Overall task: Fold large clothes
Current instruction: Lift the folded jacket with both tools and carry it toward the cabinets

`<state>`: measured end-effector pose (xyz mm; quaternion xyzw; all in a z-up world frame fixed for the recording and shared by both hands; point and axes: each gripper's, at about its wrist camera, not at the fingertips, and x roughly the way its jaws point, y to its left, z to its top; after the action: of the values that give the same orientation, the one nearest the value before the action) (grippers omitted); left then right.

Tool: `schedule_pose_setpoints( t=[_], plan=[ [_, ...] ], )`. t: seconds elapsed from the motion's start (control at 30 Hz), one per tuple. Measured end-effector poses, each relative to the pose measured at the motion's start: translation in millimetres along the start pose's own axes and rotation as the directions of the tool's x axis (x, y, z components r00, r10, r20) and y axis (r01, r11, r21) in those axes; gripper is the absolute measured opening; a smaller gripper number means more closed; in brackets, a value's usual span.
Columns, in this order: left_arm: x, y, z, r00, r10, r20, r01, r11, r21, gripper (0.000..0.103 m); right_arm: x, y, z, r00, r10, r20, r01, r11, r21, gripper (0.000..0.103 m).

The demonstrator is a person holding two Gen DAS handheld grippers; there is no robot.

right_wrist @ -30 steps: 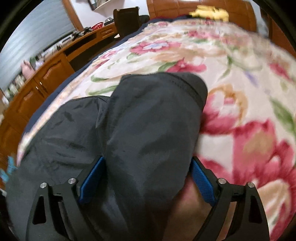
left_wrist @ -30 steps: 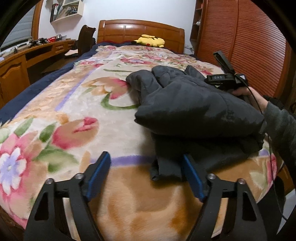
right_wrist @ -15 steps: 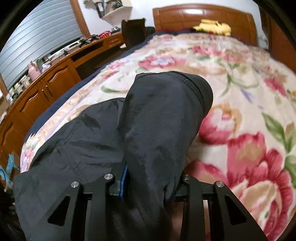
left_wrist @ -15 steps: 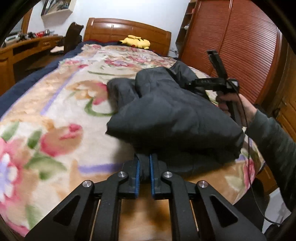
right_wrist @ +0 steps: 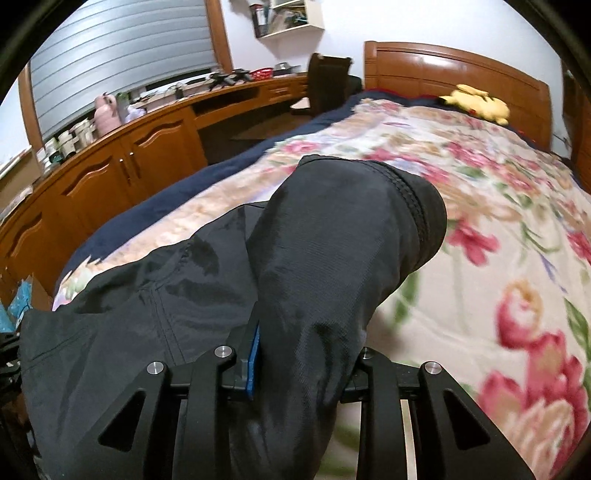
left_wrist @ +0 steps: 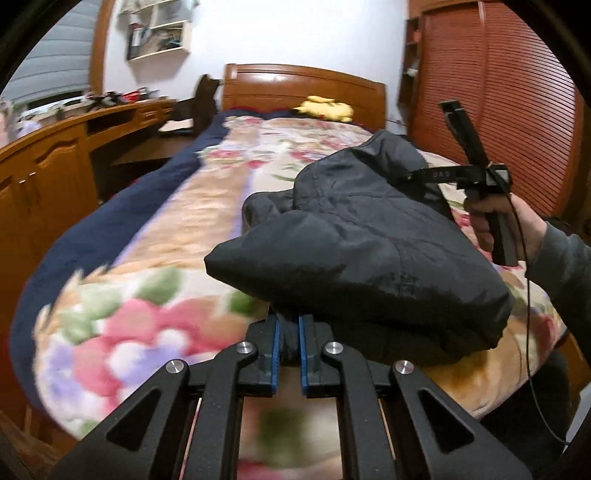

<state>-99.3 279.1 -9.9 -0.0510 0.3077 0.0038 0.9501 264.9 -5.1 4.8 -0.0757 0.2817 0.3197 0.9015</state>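
A dark padded jacket [left_wrist: 362, 243] lies bunched on the floral blanket [left_wrist: 207, 206] of a bed [left_wrist: 303, 79], toward the foot and the side nearest the slatted wardrobe doors [left_wrist: 495, 96]; its long axis runs roughly up the bed toward the wooden headboard, with a sleeve [right_wrist: 351, 236] stretched that way and its cuff end pointing at the headboard. The left gripper [left_wrist: 288, 354] has its blue-padded fingers [left_wrist: 274, 354] drawn narrow and pinching a fold of the jacket's near hem, the cloth squeezed dark between the pads. The right gripper [right_wrist: 299, 365], held in a hand [left_wrist: 517, 225] with a grey sleeve at the bed's edge, has its fingers closing around the thick sleeve, which fills the gap between them and drapes over the right one so that only the left blue pad [right_wrist: 253, 358] shows. The rest of the garment spreads in wrinkled folds to the left of that sleeve in the right wrist view. A yellow plush toy [left_wrist: 325, 107] sits at the head of the bed, against the headboard. Along the wall runs a wooden surface [right_wrist: 155, 122] with cupboards below; on it stand a small red basket [right_wrist: 263, 74], whose contents are too small to make out, and a pink bottle [right_wrist: 105, 110] among other jars. A wall shelf [left_wrist: 159, 29] above holds books or papers, blurred.
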Motion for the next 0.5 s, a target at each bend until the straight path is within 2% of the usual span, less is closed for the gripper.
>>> schedule_pose_setpoints(
  t=[0.1,0.3,0.5],
  plan=[
    [-7,30,0,0.998,0.060,0.006,-0.059,0.998,-0.025,0.009,22,26,18,1.000,0.023,0.013,-0.022,0.999,-0.028,0.029],
    [-21,96,-8,0.983,0.184,0.007,-0.183,0.979,-0.092,0.008,73,89,50,0.998,0.063,0.012,-0.061,0.988,-0.140,0.029],
    [-38,161,-19,0.951,0.310,0.009,-0.304,0.939,-0.160,0.008,124,158,79,0.992,0.124,0.004,-0.120,0.963,-0.241,0.029]
  ],
)
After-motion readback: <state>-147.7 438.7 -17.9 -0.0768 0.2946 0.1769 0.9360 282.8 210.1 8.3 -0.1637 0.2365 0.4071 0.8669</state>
